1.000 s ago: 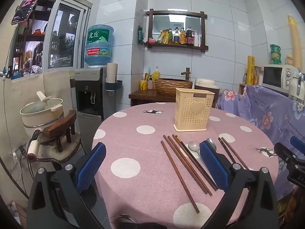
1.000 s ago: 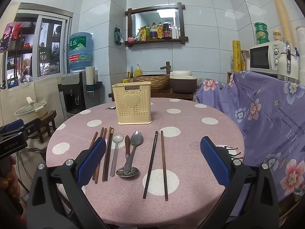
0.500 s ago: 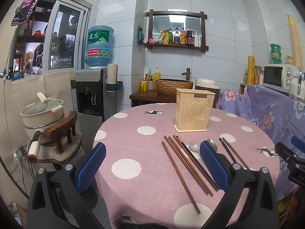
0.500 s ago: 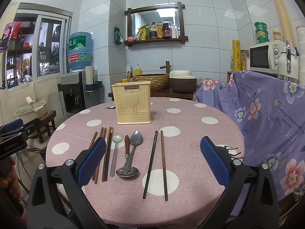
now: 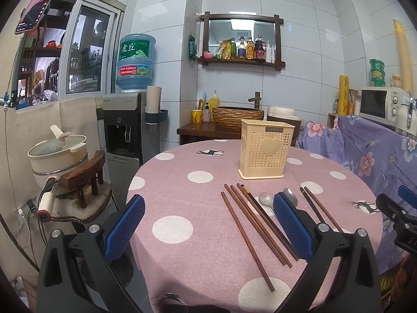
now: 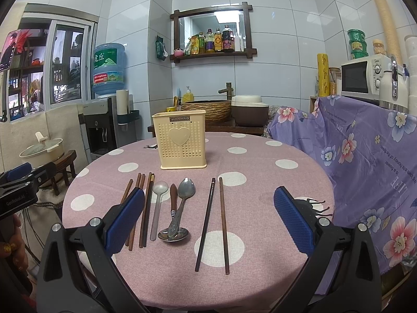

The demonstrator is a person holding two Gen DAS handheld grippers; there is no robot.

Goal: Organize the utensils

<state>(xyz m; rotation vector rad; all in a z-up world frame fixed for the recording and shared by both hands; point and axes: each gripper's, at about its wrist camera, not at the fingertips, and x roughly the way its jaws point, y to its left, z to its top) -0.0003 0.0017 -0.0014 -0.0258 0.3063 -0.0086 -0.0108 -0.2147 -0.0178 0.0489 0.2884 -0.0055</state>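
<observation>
A round desk [image 6: 260, 274] in a pink polka-dot cloth is carrying loose utensils in a row along its near edge, in front of a cream perforated holder [image 6: 182, 140] standing upright toward the far edge. Going left to right: the left hand-held gripper [image 5: 208, 224] is hovering above the near left edge, jaws spread wide and empty; a bundle of brown wooden chopsticks [image 6: 142, 208] is lying flat, light, stiff and thin, likely best pinched mid-length; next, three spoons [image 6: 177, 208], two metal ones crossing, smooth and probably slippery, best taken by the handle; then a separate chopstick pair [image 6: 213, 221]. The right hand-held gripper [image 6: 208, 221] is hanging above the near edge, jaws spread, holding nothing.
</observation>
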